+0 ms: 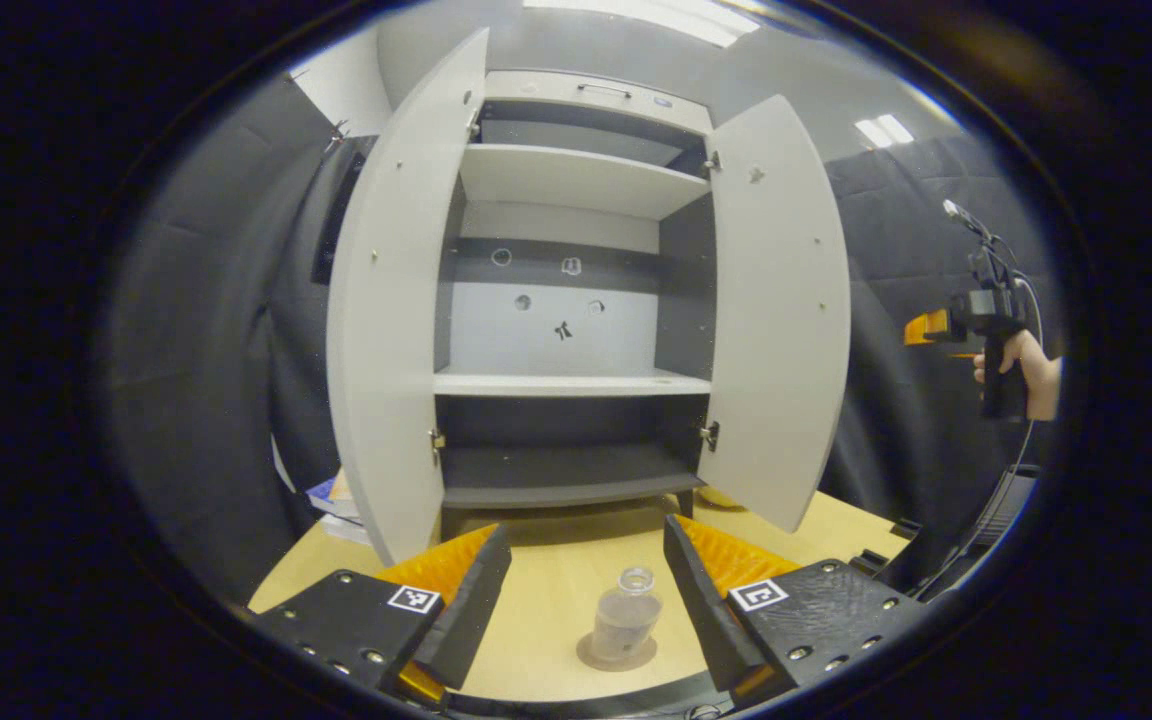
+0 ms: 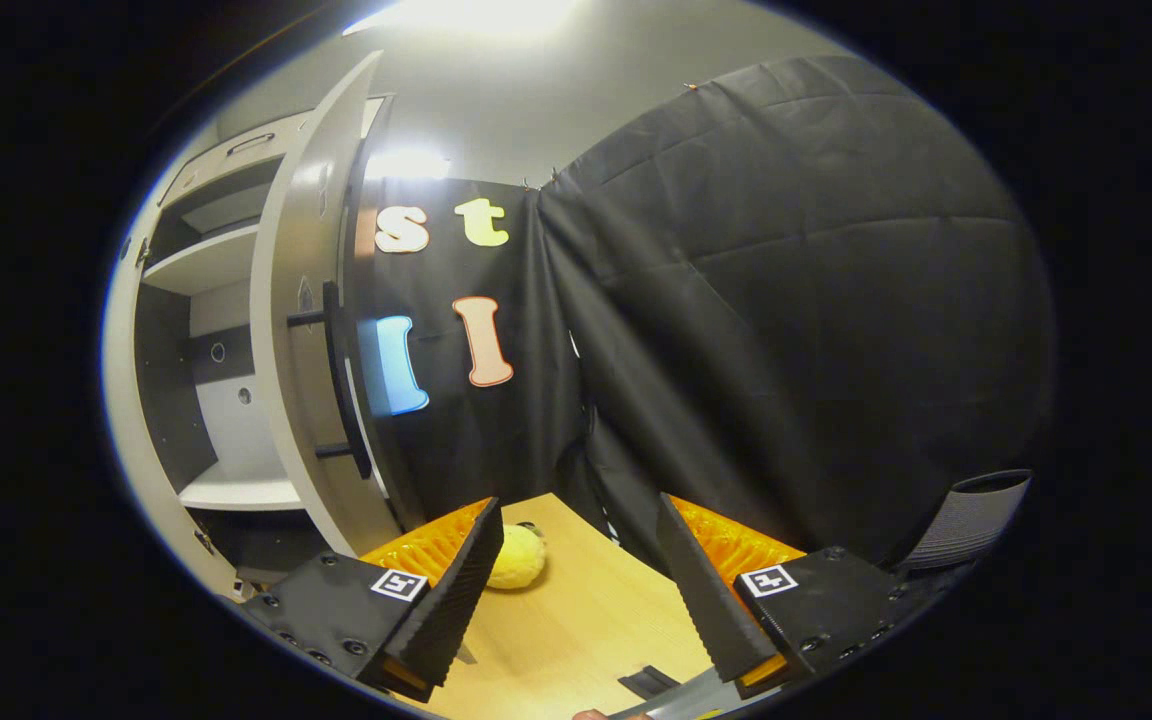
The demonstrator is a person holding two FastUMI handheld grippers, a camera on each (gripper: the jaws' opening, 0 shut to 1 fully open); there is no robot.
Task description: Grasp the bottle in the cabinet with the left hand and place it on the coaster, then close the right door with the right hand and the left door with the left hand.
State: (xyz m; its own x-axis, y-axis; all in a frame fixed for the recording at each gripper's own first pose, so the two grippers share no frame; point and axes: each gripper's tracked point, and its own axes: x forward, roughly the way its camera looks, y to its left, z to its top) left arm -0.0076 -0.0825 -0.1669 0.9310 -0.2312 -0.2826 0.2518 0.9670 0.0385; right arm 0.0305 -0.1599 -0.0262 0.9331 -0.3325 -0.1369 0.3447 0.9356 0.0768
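**Bottle on coaster, both cabinet doors open**

Item 1. Bottle [image 1: 628, 610]: small, clear, uncapped, upright. It stands on a round coaster [image 1: 617, 653] on the wooden table [image 1: 556, 600], in front of the cabinet and outside it. In the left gripper view it sits between the two fingers, nearer the right one, with neither finger touching it.

Item 2. Left gripper [image 1: 586, 580]: jaws spread wide, holding nothing, low over the table and facing the cabinet front.

Item 3. Cabinet [image 1: 576, 300]: pale grey, with darker inner side walls and several shelves. No objects lie on the visible shelves. A few small holes and marks show on the back panel.

Item 4. Left door [image 1: 391, 330]: swung fully outward.

Item 5. Right door [image 1: 776, 310]: swung outward as well. In the right gripper view its outer face shows a dark bar handle [image 2: 336, 380].

Item 6. Right gripper [image 2: 576, 580]: jaws apart, empty, pointing past the outer edge of the right door toward the black cloth wall. In the left gripper view it appears to the far right, held up in a hand [image 1: 1021, 365], well apart from the door.

Item 7. Yellow rounded object [image 2: 516, 556]: on the table near the foot of the right door, partly hidden behind the right gripper's finger; kind cannot be told.
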